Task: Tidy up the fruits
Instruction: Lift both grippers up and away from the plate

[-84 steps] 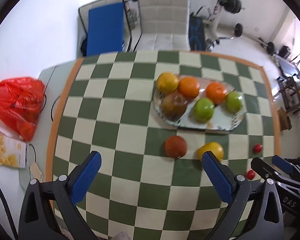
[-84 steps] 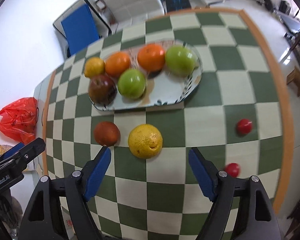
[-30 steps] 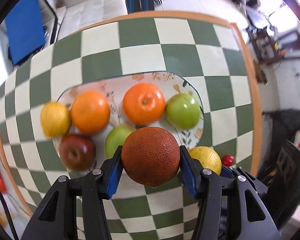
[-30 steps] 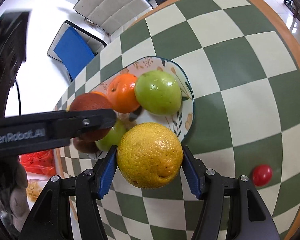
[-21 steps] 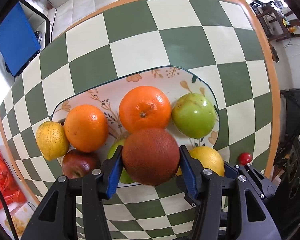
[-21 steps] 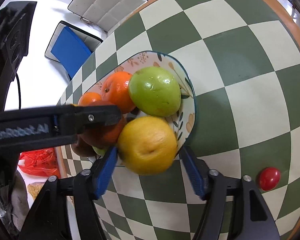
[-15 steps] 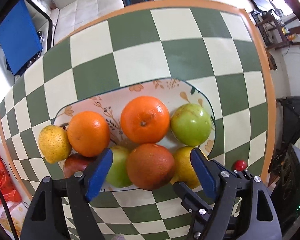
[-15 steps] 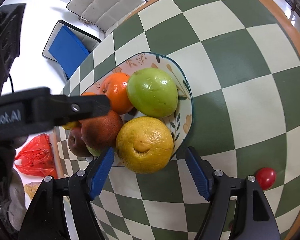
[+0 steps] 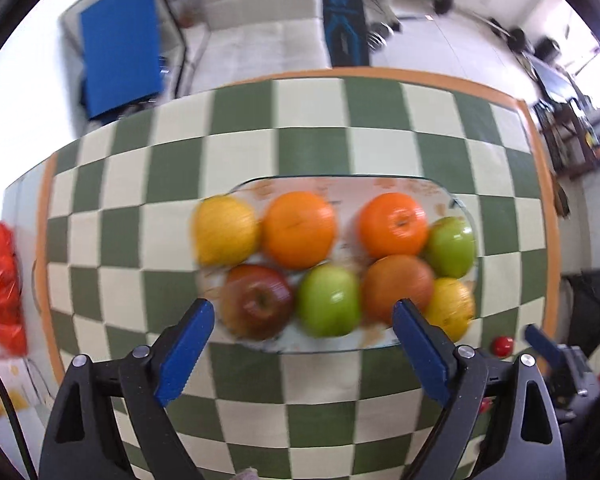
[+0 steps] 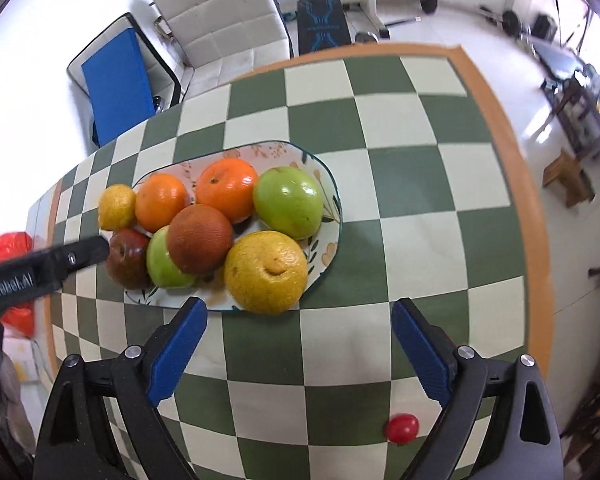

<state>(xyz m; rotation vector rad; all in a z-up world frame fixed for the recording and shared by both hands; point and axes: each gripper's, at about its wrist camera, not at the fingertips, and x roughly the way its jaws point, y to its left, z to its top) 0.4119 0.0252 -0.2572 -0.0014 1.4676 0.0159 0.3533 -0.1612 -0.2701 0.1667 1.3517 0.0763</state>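
Now both tongs, left (image 9: 303, 322) and right (image 10: 298, 322), gape wide and hold nothing above the checkered counter (image 10: 412, 168). All eight fruits crowd the oval plate (image 10: 334, 216), the brown-red orange (image 10: 200, 239) lying against a green apple (image 10: 164, 260), the big yellow citrus (image 10: 265, 272) at the near rim. One small red tomato (image 10: 402, 429) sits on the counter, well apart.

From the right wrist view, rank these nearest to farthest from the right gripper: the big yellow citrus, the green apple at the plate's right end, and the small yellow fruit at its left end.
1. Big yellow citrus, at the plate's near edge, just ahead of the open right gripper.
2. Green apple, behind it at the right end.
3. Small yellow fruit, far left end.
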